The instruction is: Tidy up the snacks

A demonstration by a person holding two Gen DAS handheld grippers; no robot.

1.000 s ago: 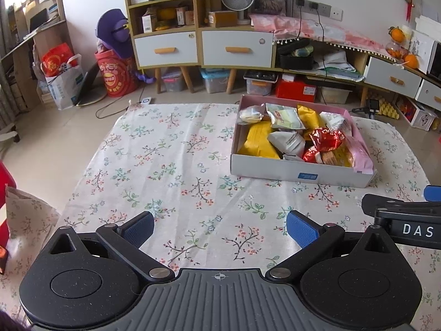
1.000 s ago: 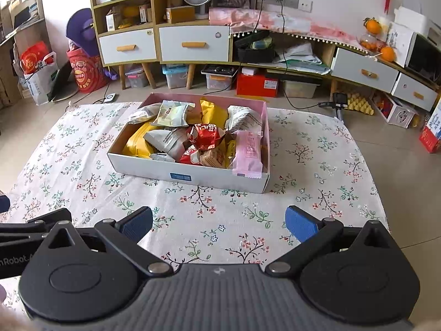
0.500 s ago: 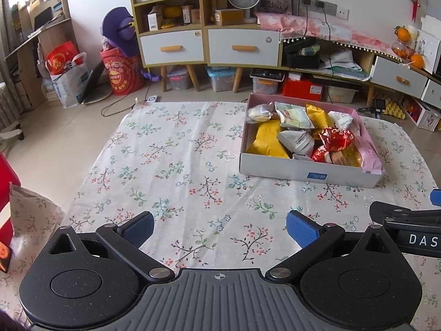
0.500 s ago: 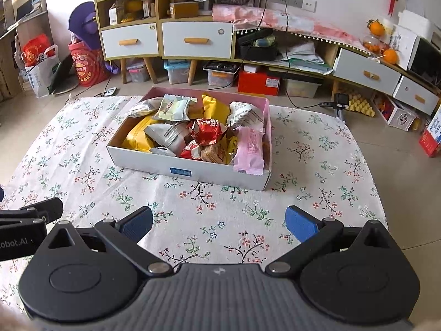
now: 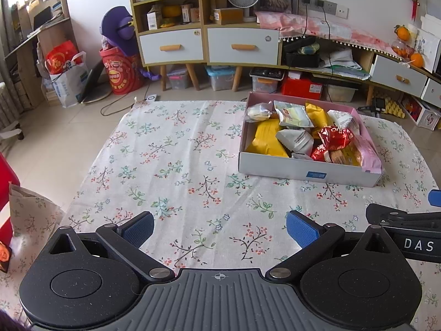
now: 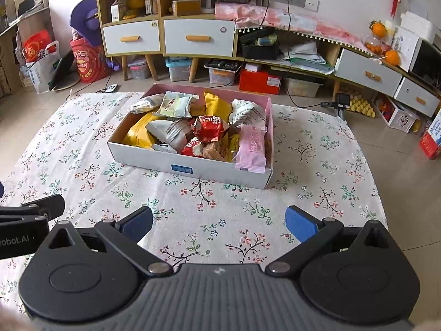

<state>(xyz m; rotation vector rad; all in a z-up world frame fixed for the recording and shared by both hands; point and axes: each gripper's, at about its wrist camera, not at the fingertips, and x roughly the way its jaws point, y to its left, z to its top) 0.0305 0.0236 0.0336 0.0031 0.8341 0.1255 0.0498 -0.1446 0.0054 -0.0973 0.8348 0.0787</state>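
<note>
Snacks all sit inside the shallow white cardboard box with pink lining (image 6: 193, 165), which rests on the floral tablecloth (image 5: 171, 165). We hold both tools back from that box, nothing gripped. Right gripper (image 6: 219, 224): jaws wide apart, blue pads over bare cloth. Left gripper (image 5: 220, 230): jaws likewise apart and empty.

Key relation: from the right gripper the box lies almost straight ahead, slightly left of centre, its long axis running crosswise to the fingers; from the left gripper it lies ahead and well off to the right. So we judge the right hand nearer and better lined up for any next reach.

Closest to that hand is the pink wrapped bar (image 6: 252, 149), draped over the near right corner of the box with its long axis pointing away from us. The crinkled red foil packet (image 6: 209, 128) sits mid-box, the yellow pouch (image 6: 140, 135) at the box's left side.

Right view shows the box interior head-on; left view shows the bare cloth left of the box, and the bar (image 5: 369, 151) only edge-on. Whether it overhangs the wall is hard to tell, probably slightly.
</note>
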